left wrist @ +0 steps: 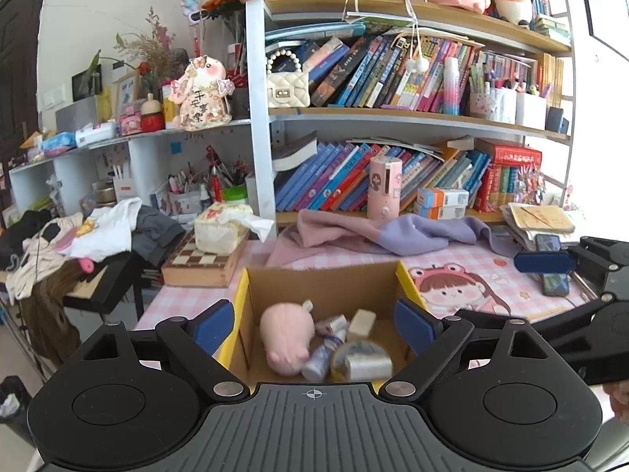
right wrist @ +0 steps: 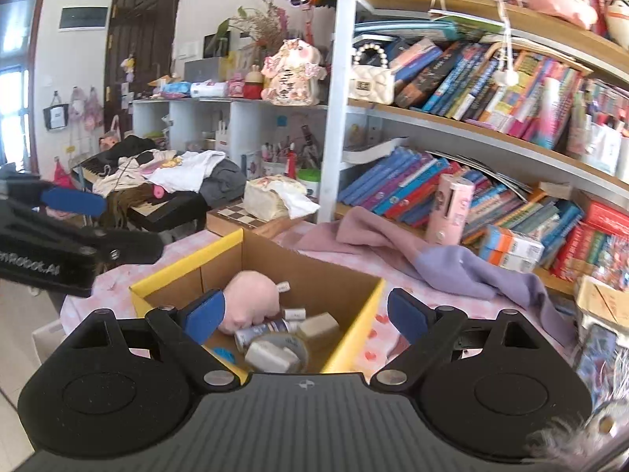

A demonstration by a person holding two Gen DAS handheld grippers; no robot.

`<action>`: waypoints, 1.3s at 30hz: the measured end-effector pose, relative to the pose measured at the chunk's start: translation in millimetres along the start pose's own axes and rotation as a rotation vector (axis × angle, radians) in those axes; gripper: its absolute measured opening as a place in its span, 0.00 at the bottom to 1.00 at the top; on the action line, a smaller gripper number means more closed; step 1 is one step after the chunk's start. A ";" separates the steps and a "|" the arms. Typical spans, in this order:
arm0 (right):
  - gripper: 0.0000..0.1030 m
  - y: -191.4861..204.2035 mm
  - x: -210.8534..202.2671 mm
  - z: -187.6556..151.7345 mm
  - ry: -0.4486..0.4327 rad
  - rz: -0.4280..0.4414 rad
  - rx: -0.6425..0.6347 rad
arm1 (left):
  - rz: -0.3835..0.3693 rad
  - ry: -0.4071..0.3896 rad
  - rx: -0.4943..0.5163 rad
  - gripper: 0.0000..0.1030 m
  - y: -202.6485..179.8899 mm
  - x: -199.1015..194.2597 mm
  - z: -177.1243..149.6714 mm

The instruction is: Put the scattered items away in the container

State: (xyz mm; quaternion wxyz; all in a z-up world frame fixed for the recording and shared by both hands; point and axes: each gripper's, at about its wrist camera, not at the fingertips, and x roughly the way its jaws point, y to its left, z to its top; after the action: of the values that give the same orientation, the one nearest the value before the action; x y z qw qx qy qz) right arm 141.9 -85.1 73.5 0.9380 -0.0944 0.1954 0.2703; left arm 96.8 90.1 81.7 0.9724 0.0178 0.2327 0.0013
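Both sets of jaws stood wide apart with nothing pressed between the blue pads: the left gripper and the right gripper each hung above the open cardboard box, which sat on a desk covered by a pink checked mat printed with a cartoon girl. The box had brown inner walls and yellow outer faces, and the gathered things lay inside it: a pink plush toy, a roll of clear tape, a small tube lying across the floor of the box and a pale block. Behind the box lay a crumpled pink and lilac cloth, then a bookshelf crammed with leaning books, with soft toys on top. To the left sat a tissue pack on a chessboard and a heap of clothes. Only the right wrist view showed a dark wooden door and a blue scrap in the box's near corner; only the left showed a phone on the mat.
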 end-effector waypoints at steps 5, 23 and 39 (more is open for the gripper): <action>0.88 7.0 -29.0 -19.1 0.009 -0.045 0.007 | -0.004 0.012 -0.005 0.88 -3.8 -20.9 -19.5; 0.94 25.0 -93.9 -109.1 0.150 -0.220 0.089 | -0.025 0.105 -0.006 0.96 -58.0 -53.8 -98.8; 0.96 -3.4 -115.7 -145.3 0.262 -0.297 0.202 | -0.038 0.246 -0.027 0.96 -86.4 -45.9 -130.0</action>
State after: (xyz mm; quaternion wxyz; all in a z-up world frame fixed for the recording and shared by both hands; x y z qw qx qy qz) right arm 7.9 -183.4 -9.5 0.9388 -0.0618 0.3256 0.0938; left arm -3.5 7.6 -16.4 0.9365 0.0001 0.3504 -0.0120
